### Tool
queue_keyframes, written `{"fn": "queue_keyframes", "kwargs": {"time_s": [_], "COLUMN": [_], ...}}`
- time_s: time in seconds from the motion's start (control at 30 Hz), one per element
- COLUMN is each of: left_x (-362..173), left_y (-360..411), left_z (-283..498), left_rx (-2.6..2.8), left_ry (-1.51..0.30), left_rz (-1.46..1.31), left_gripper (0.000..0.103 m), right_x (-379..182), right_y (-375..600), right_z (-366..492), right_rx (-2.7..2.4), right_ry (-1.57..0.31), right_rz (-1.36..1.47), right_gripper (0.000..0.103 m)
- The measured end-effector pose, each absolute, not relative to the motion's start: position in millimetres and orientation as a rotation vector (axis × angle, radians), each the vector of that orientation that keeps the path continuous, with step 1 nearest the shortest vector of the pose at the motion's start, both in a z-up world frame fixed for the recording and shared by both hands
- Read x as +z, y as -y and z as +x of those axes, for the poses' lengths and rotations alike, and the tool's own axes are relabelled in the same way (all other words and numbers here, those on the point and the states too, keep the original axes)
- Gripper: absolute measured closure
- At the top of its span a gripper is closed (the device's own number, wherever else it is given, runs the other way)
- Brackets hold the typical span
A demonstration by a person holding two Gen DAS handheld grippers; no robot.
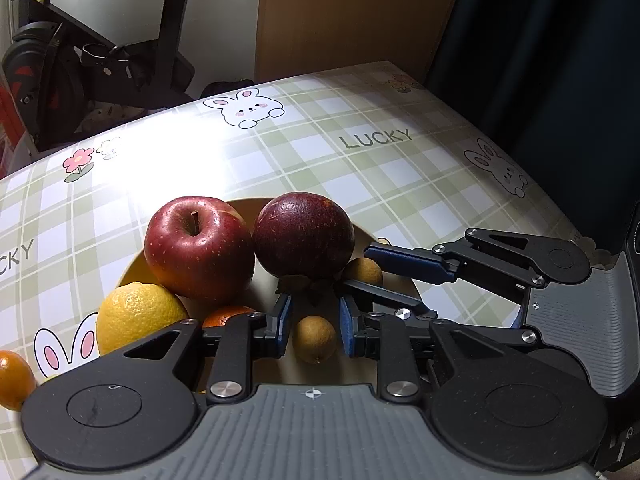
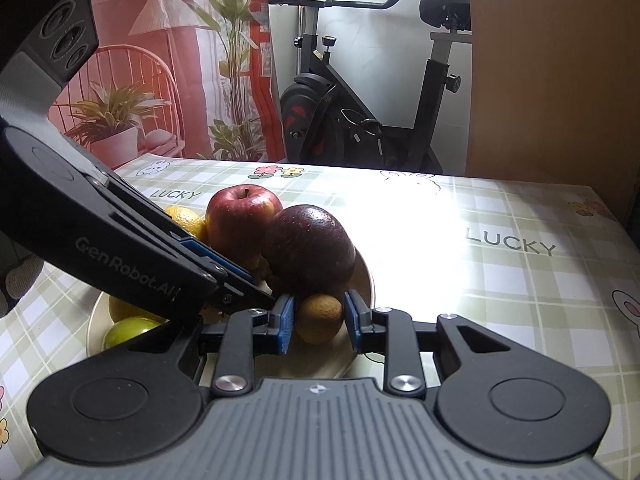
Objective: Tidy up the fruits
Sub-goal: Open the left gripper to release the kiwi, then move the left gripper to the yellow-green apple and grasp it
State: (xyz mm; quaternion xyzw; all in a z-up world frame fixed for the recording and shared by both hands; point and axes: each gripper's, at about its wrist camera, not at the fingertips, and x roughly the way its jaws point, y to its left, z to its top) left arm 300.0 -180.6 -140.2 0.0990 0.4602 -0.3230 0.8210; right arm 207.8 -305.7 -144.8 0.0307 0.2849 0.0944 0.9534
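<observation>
- Two small brown fruits are lying in the cream plate (image 2: 366,276), beside the dark apple (image 2: 310,250).
- The left tool (image 1: 315,322) is pinching one (image 1: 315,338), the right tool (image 2: 320,318) the other (image 2: 320,318).
- The plate is sitting on the plaid bunny-print desk (image 2: 500,280); an exercise bike (image 2: 360,92) is standing beyond the plate.

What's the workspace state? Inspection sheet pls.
Surface: checked rabbit-print tablecloth, glare patch mid-table.
Job's things: cream plate holds red apple, dark apple, yellow citrus, orange, green fruit; a small orange apparently lies off the plate.
Clutter: nothing seen.
Grippers: left gripper shut on small brown fruit over the plate; right gripper shut on second brown fruit beside the dark apple.
Cables: nothing seen.
Surroundings: exercise bike, plant-print curtain behind the table.
</observation>
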Motion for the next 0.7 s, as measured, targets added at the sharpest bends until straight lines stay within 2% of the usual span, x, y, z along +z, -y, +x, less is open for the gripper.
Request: {"fn": "queue_keyframes", "kwargs": {"time_s": [0.17, 0.27, 0.4, 0.7], "left_x": [-130, -120, -107, -87], "left_y": [177, 170, 154, 101], "left_z": [294, 287, 276, 262], "left_rx": [-0.699, -0.698, -0.677, -0.593], "left_ry": [-0.947, -0.921, -0.878, -0.830], "left_rz": [0.197, 0.186, 0.152, 0.095], "left_gripper": [0.073, 0.066, 0.062, 0.062], "right_x": [-142, -141, -140, -139], "right_y": [312, 317, 319, 323], "right_z": [199, 194, 190, 182], "right_rx": [0.187, 0.183, 0.169, 0.154], "right_ry": [-0.535, -0.512, -0.490, -0.484], "right_rz": [0.095, 0.117, 0.133, 0.157], "right_gripper": [0.073, 0.073, 0.073, 0.073]}}
